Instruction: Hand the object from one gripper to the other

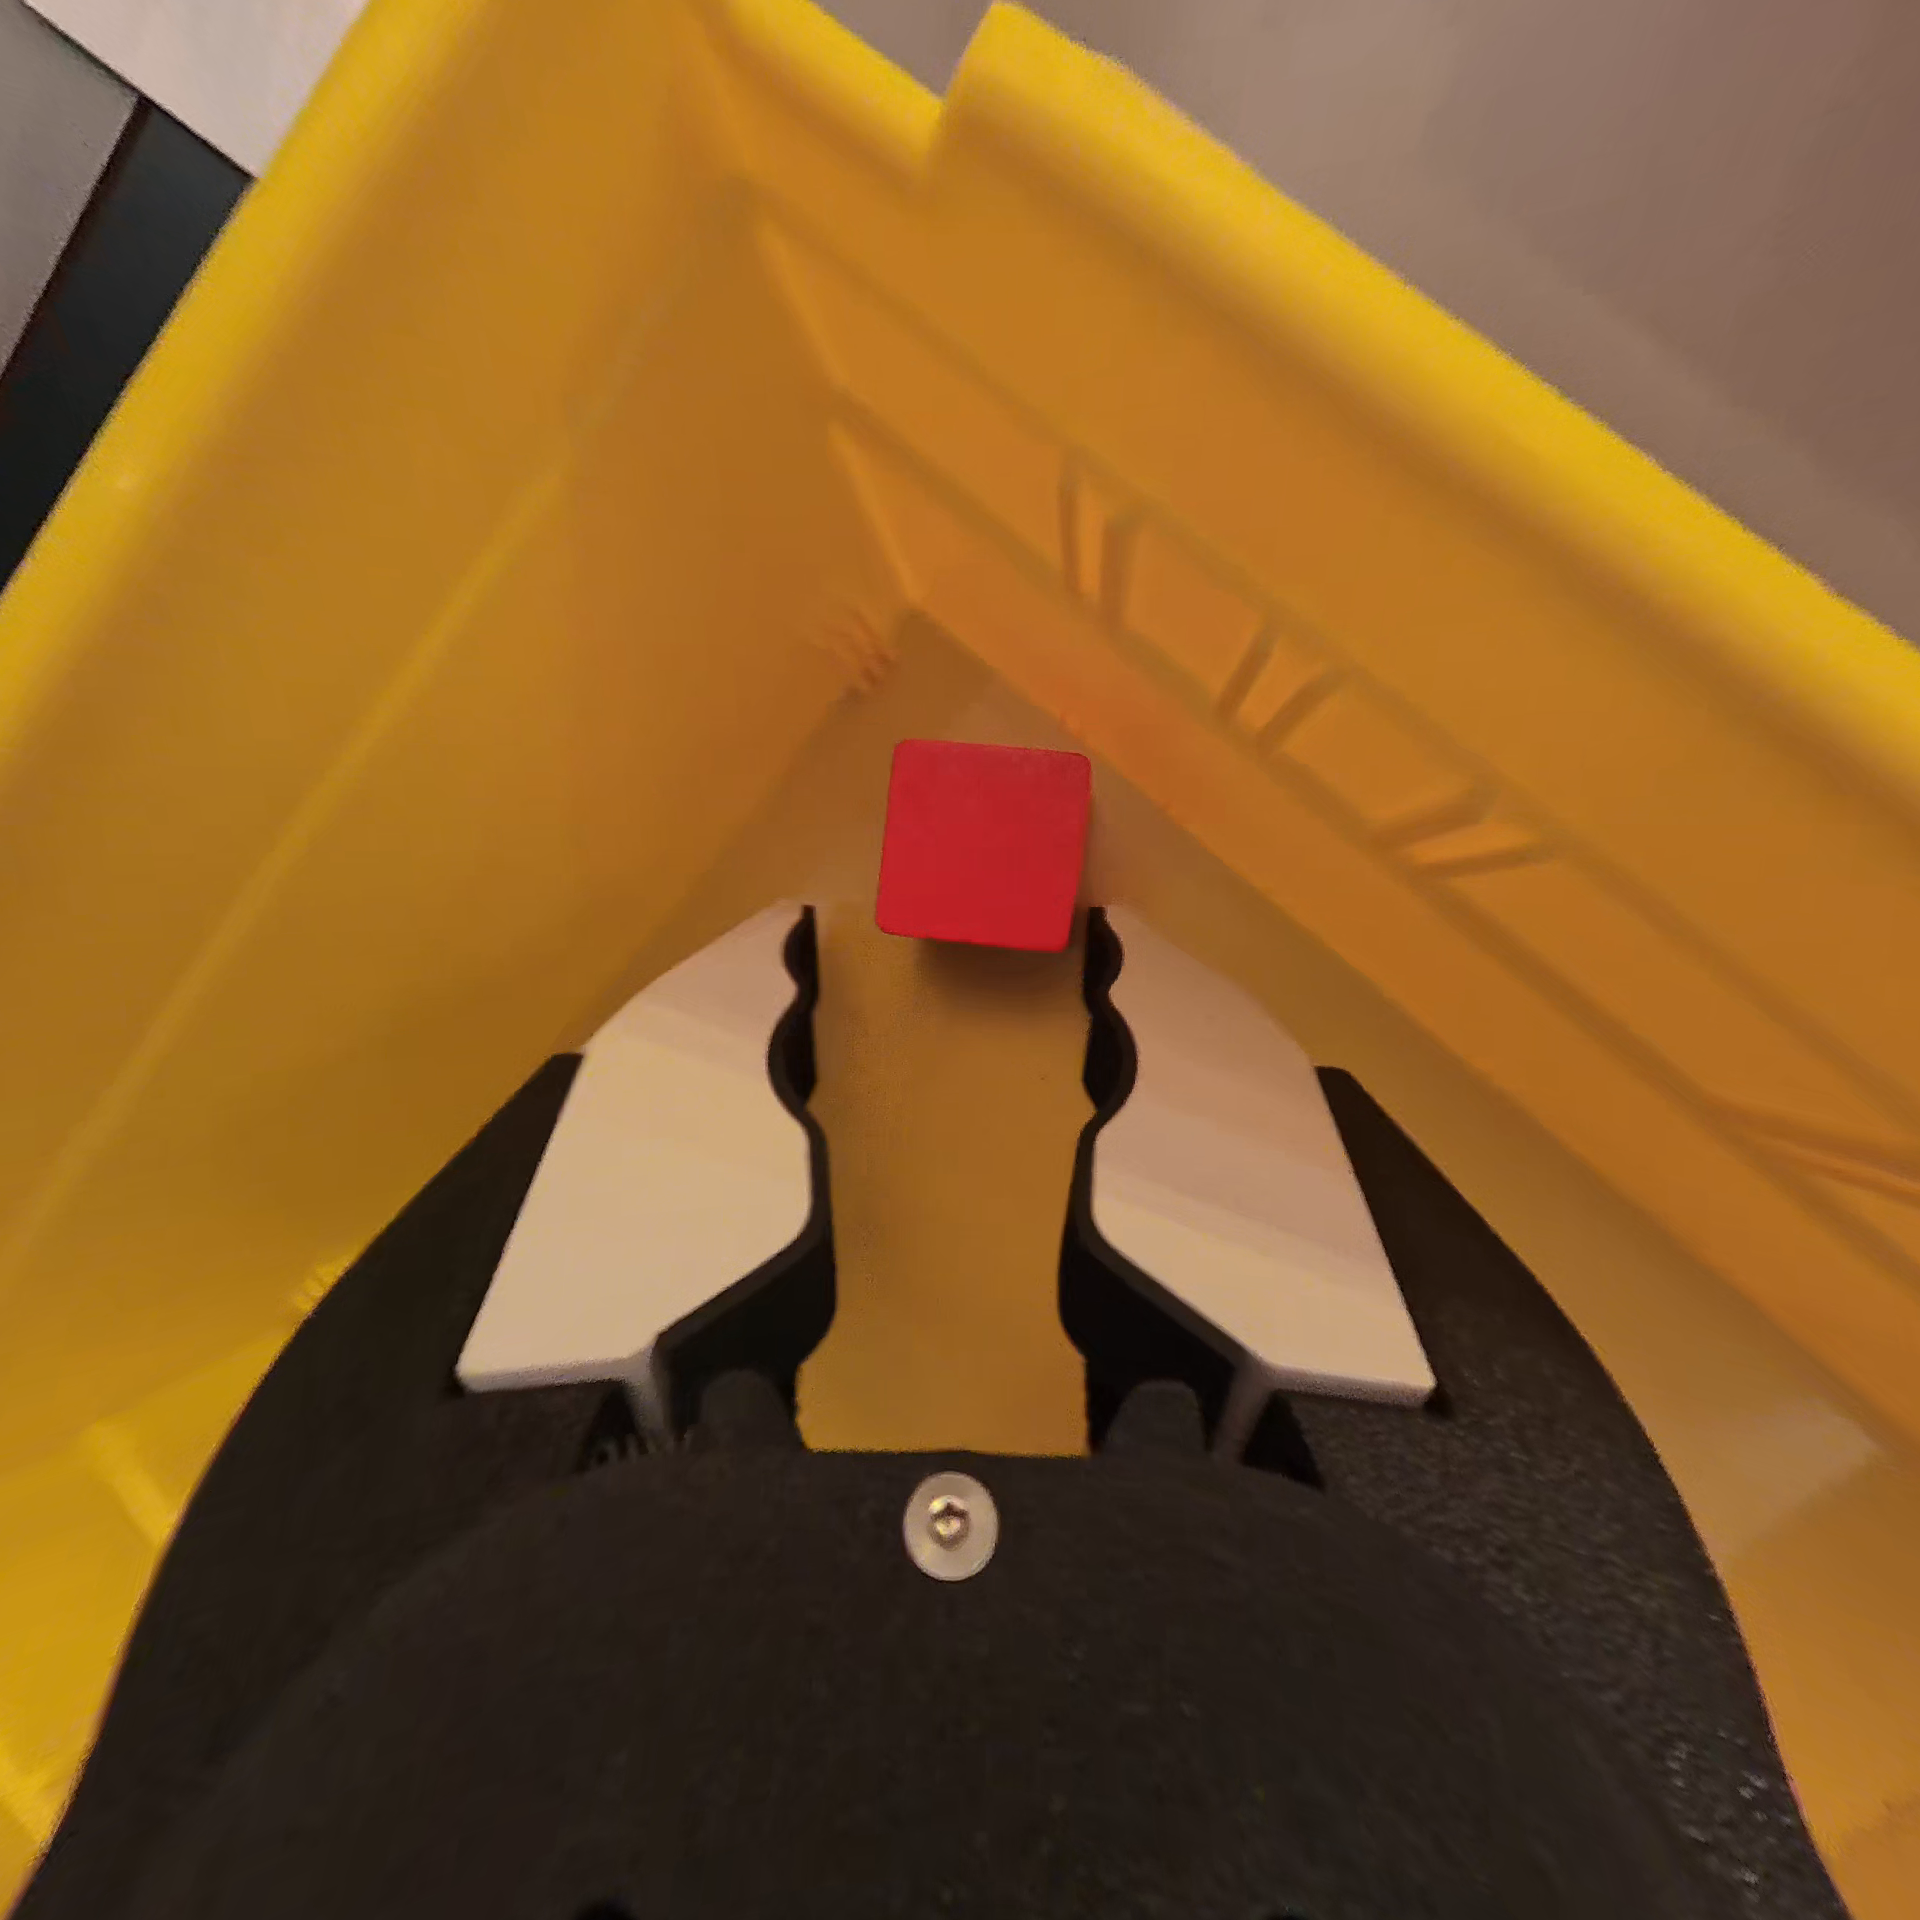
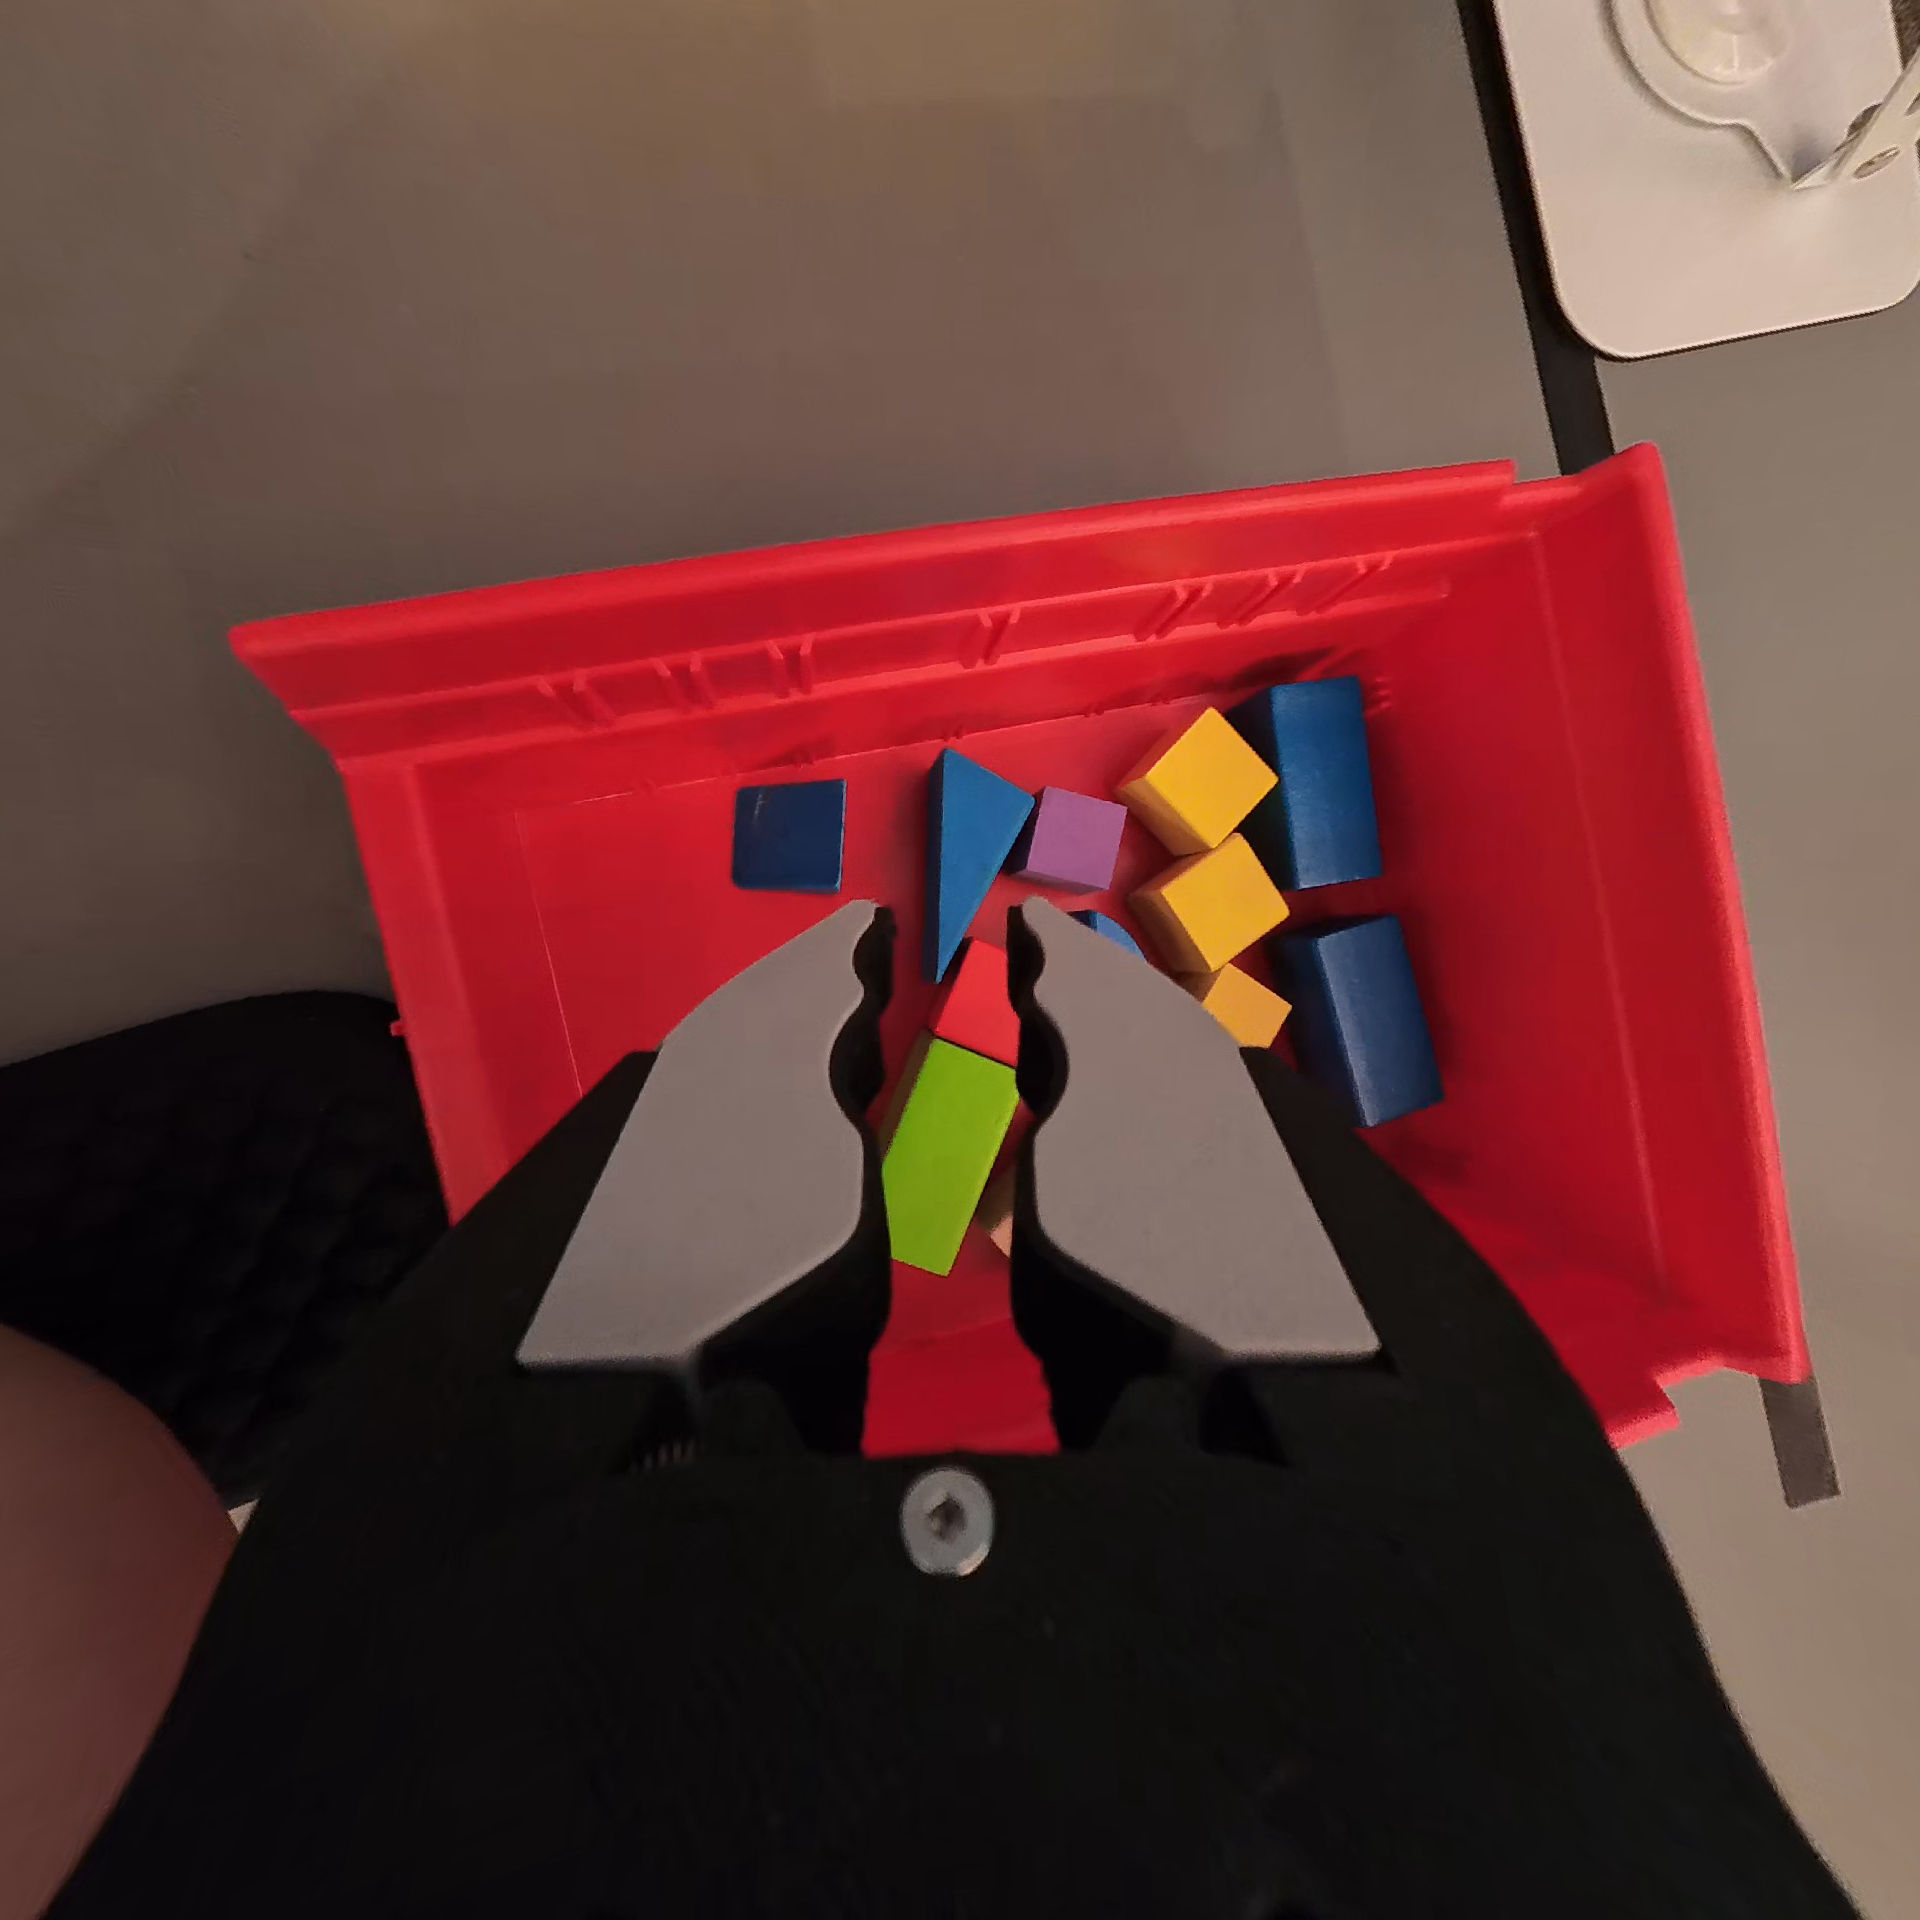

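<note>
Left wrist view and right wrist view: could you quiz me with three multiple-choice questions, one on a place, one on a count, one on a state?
1. The red cube lies: A on a bare table; B in the yellow bin; C in a blue bin.
2. Purple cubes in the red bin: A none; B one; C three.
3. The left claw's jaws stand: A pressed together; B apart; C out of view.
Answers: B, yellow walls surround it; B, only one, beside the blue wedge; B, bin floor shows between them.
</note>
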The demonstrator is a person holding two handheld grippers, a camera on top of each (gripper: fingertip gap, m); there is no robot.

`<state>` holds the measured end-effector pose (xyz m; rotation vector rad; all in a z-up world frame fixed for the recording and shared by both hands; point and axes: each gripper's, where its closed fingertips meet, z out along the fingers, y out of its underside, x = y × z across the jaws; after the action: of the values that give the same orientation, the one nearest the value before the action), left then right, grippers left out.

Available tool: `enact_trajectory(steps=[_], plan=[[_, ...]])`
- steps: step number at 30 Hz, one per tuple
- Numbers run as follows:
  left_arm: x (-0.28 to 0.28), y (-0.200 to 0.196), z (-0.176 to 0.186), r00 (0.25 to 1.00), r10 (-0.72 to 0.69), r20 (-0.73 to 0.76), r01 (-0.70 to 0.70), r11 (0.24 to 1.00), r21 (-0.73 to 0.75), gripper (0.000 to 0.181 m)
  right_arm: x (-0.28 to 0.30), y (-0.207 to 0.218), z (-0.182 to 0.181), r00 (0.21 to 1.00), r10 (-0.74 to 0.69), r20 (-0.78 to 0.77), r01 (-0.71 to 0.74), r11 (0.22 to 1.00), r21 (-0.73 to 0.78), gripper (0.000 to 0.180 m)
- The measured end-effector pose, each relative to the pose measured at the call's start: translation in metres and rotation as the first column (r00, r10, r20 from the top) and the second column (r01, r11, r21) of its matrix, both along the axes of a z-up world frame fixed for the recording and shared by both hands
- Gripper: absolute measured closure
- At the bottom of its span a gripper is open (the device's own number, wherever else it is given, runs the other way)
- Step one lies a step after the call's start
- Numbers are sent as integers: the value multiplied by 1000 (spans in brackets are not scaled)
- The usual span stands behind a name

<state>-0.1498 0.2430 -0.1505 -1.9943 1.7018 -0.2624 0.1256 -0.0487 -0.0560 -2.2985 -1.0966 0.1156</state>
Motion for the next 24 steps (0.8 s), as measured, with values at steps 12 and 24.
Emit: enact_trajectory(steps=[12,24], plan=[[-9,-2,3,999,20,-29,-21,1000,-20,146,1,-2,-6,1000,-2,14,3,1000,-30,158],[-11,-54,136,932,-67,355,94,994,-58,147,5,62,105,977,-195,80,109,794,598,158]])
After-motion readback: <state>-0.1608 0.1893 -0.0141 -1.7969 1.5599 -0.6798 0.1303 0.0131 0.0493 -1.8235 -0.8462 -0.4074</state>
